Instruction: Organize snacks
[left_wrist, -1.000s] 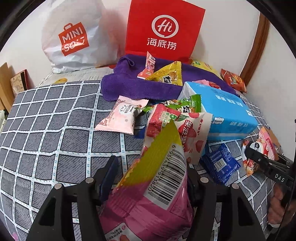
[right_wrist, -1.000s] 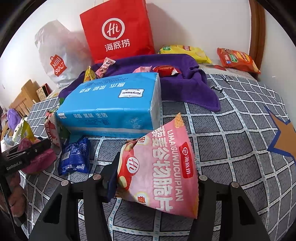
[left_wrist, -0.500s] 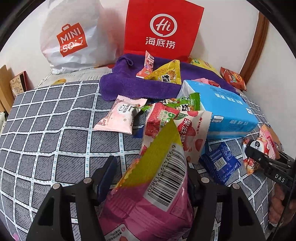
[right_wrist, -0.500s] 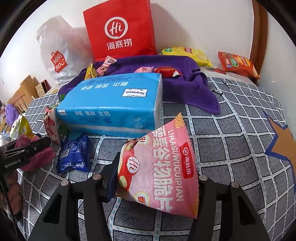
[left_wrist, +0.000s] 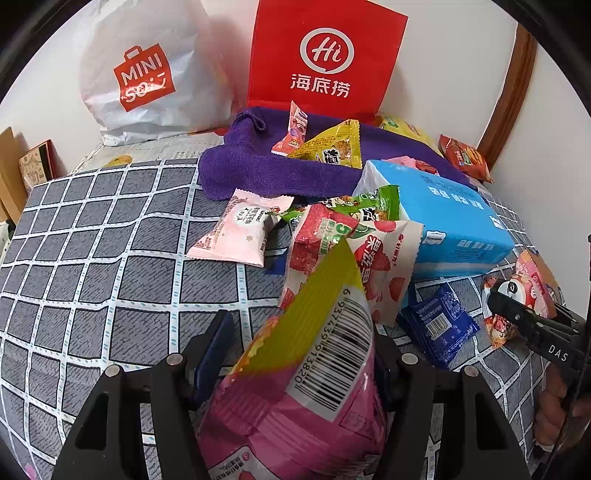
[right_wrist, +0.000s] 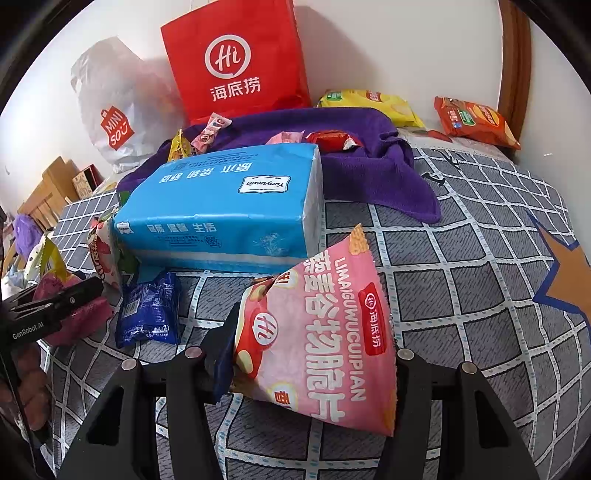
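My left gripper (left_wrist: 299, 354) is shut on a magenta and yellow snack bag (left_wrist: 306, 373) with a barcode, held above the checked bedspread. My right gripper (right_wrist: 314, 354) is shut on a pink Haidilao crisps bag (right_wrist: 325, 339), held low over the bedspread. A pile of snacks lies ahead of the left gripper: a pale pink packet (left_wrist: 240, 229), a strawberry packet (left_wrist: 369, 258), a green packet (left_wrist: 373, 206) and a dark blue packet (left_wrist: 437, 325). The right gripper shows at the right of the left wrist view (left_wrist: 517, 314).
A blue tissue pack (right_wrist: 229, 210) lies mid-bed. A purple towel (right_wrist: 369, 166) behind it carries small snacks. A red Haidilao bag (right_wrist: 236, 62) and a white Miniso bag (left_wrist: 147, 74) stand against the wall. Yellow (right_wrist: 373, 105) and orange (right_wrist: 472, 120) crisp bags lie at the back right.
Both grippers keep their bags. The views shift only slightly, the left one a little forward toward the pile.
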